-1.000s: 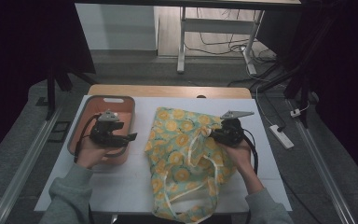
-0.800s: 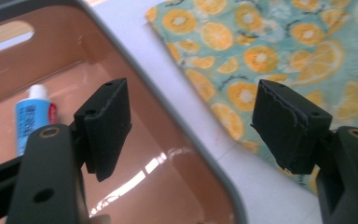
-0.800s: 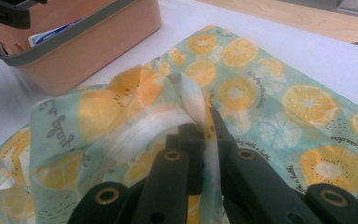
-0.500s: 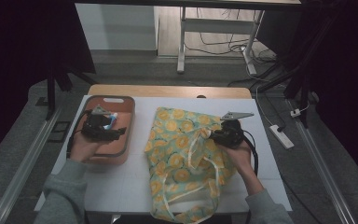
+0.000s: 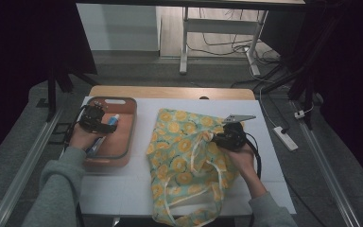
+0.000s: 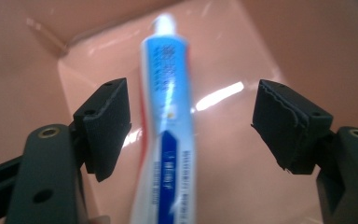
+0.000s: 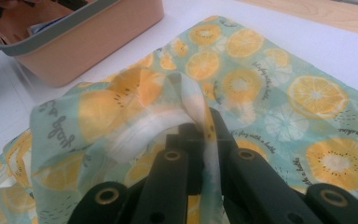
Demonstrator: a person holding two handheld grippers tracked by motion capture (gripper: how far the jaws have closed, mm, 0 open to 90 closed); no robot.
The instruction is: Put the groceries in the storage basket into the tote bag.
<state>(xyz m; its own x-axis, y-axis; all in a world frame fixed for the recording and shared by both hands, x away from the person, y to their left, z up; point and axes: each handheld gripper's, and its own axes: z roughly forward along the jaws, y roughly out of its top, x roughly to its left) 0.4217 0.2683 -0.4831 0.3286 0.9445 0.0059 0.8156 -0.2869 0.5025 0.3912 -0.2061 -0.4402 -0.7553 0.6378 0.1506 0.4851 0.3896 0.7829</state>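
A blue and white toothpaste tube point(image 6: 168, 121) lies in the salmon tray point(image 5: 123, 156) at the table's left. My left gripper point(image 6: 191, 126) hangs low inside the tray point(image 6: 307, 42), open, its jaws on either side of the tube and not pressing it. From above, the left gripper point(image 5: 105, 124) sits over the tube point(image 5: 114, 121). A lemon-print cloth bag point(image 5: 179, 156) is spread on the white table. My right gripper point(image 5: 216, 138) is shut on a fold of the bag's upper edge and lifts it slightly. In the right gripper view the jaws point(image 7: 200, 126) pinch the pale strap and fabric point(image 7: 270, 84).
The tray point(image 7: 88, 46) stands just left of the bag, with a bare white strip of table point(image 5: 123, 189) in front of it. The wooden table edge point(image 5: 170, 92) runs along the back. A power strip point(image 5: 285, 138) lies on the floor to the right.
My left gripper has moved left and away from the bag, and down into the tray over the tube. The right gripper and the bag have stayed put.
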